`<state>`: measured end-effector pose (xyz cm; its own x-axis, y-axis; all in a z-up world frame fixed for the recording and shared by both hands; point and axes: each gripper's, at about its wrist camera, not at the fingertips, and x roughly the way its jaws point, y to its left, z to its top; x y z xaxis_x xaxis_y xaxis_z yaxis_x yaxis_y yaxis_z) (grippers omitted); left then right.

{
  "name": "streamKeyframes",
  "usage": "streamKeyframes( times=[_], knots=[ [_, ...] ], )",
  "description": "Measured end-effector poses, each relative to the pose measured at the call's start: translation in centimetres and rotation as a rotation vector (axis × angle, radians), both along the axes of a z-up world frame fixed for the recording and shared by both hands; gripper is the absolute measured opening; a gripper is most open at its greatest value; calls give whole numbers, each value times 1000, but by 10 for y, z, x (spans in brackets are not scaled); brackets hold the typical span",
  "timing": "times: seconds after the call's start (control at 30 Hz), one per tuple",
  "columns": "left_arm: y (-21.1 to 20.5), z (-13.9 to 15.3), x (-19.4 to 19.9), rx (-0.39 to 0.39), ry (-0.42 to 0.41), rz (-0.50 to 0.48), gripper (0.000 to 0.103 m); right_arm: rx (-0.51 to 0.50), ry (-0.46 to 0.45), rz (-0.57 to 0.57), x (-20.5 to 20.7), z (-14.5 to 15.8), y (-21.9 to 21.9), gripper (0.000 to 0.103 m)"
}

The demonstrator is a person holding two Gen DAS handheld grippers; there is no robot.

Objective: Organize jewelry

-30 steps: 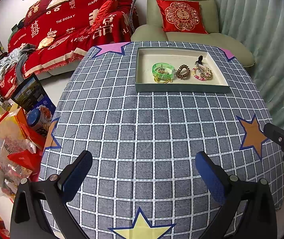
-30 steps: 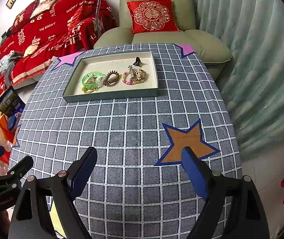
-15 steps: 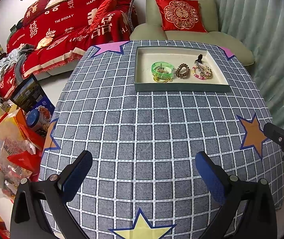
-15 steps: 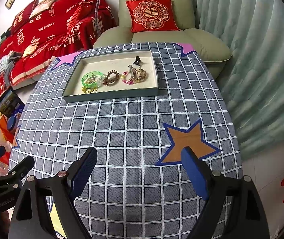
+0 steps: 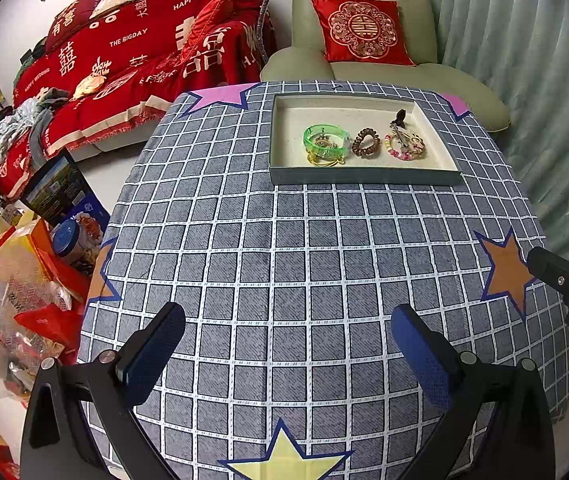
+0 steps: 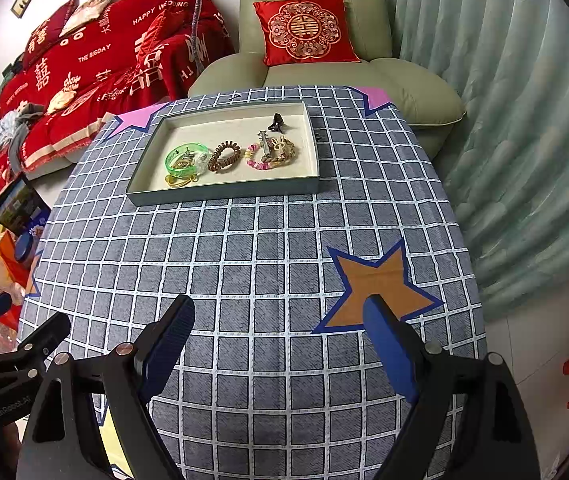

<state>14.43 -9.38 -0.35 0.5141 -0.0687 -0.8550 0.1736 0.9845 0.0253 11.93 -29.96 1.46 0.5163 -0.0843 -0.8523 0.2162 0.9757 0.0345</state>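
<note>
From the left wrist view: left tool [image 5: 288, 344] released, blue-padded jaws wide apart and empty, hovering over the near part of the grid-patterned grey cloth-covered surface [image 5: 244, 248], well apart from the shallow grey-green rectangular tray [image 5: 364, 179] at the far end. Inside the tray, all close together: translucent green plastic bangle [image 5: 326, 141] lying over a tangle of gold-coloured pieces [image 5: 321, 160], brown coiled hair tie [image 5: 365, 142] just beside it, pink-and-yellow beaded bracelet [image 5: 404, 148] overlapped by a slim metal clip, small dark claw clip [image 5: 400, 117] near the far wall. Likely trouble here: closing on the bangle and dragging the gold tangle along, since the two appear to overlap. From the right wrist view: right tool [image 6: 280, 344] likewise released and empty, low over the near surface beside an orange paper star [image 6: 380, 288], far from the tray [image 6: 224, 194]. Same crowding visible: beaded bracelet [image 6: 260, 156] touching a gold chain-link piece [image 6: 284, 150], so a pinch could catch both or snag links. Other risks, judged only: wide pads too blunt for thin chains lying flat on the tray floor; pads knocking the low tray wall on the approach and shoving the light tray along the cloth; both tools reaching into one small tray and colliding.
</note>
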Motion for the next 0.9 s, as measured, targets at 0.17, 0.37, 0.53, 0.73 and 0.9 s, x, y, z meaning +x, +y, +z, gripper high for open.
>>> streamKeyframes(
  times=[0.17,0.37,0.53,0.73,0.9],
  knots=[
    [0,0,0,0,-1,1,103,-1,-1,1,0,0,0,88],
    [0,0,0,0,1,-2,103,0,0,0,0,1,0,88],
    [0,-1,1,0,1,-1,103,0,0,0,0,1,0,88],
    [0,0,1,1,1,-2,103,0,-1,2,0,1,0,88],
    [1,0,1,1,1,-1,103,-2,-2,9,0,4,2,88]
  ],
)
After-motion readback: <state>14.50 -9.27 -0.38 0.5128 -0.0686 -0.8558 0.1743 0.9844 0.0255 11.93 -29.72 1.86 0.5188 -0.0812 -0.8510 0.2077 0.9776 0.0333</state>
